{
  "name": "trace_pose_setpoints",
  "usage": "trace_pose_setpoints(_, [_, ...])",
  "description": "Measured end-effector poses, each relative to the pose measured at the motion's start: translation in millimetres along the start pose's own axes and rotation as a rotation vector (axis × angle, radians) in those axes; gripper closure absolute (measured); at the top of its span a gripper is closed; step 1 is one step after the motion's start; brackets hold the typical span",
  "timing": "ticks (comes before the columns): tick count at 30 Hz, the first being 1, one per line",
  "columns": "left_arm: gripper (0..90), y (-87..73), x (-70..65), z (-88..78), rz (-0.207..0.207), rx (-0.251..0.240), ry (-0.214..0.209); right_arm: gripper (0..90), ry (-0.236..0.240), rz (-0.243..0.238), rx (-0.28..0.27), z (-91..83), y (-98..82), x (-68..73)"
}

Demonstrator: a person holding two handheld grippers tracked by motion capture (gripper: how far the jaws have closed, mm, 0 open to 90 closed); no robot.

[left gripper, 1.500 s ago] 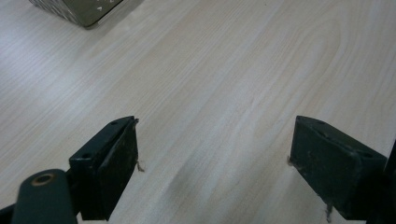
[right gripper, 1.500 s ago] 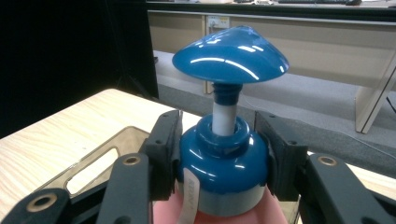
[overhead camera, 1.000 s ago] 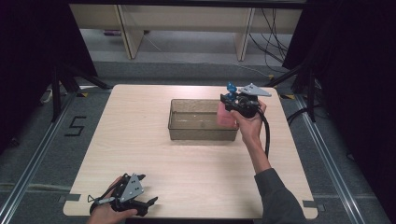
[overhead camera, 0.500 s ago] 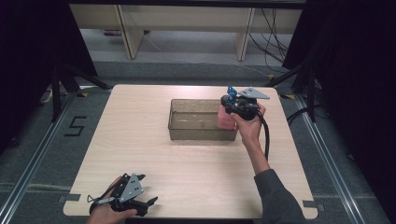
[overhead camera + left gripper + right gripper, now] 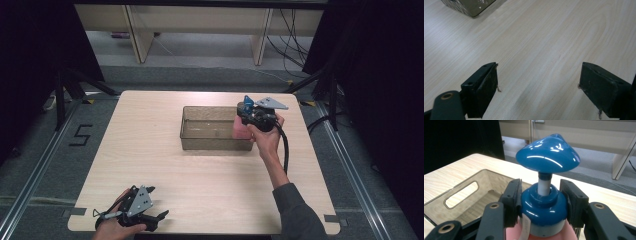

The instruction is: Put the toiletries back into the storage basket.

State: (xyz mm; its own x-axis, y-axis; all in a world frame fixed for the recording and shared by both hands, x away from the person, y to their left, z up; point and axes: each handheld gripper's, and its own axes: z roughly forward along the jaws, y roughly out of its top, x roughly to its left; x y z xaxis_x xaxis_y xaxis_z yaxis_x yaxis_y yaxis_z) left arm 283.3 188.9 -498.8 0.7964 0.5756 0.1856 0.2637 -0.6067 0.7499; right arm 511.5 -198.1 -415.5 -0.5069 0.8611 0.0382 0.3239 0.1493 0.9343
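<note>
My right gripper (image 5: pixel 541 200) is shut on the blue collar of a pink pump bottle (image 5: pixel 543 210) with a blue pump head (image 5: pixel 548 152). In the high view that bottle (image 5: pixel 241 129) hangs at the right end of a clear smoky bin (image 5: pixel 212 128), with the right gripper (image 5: pixel 250 116) holding it from the right. My left gripper (image 5: pixel 161 216) rests low at the table's near left edge, jaws wide open with only bare wood between them (image 5: pixel 539 82). A corner of the bin (image 5: pixel 470 6) shows far off in the left gripper view.
The wooden table (image 5: pixel 150 150) has bare room left of and in front of the bin. The bin's inside (image 5: pixel 481 195) looks empty, with a handle slot (image 5: pixel 461 193) in its wall. Shelving legs and cables stand on the floor beyond the table's far edge.
The right hand with the pink bottle has drifted slightly at the bin's right end. The left gripper has stayed put.
</note>
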Motion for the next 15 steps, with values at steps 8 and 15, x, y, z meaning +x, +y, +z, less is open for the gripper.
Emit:
trace_pose_setpoints(8, [14.9,0.0,-0.2,0.2,-0.007,0.000,0.007,53.5,0.003,0.004,0.000,-0.7,-2.8,1.8])
trace_pose_setpoints(15, [14.9,0.0,-0.3,0.0,0.000,-0.006,0.004,53.5,0.005,0.004,0.009,1.9,-6.8,2.0])
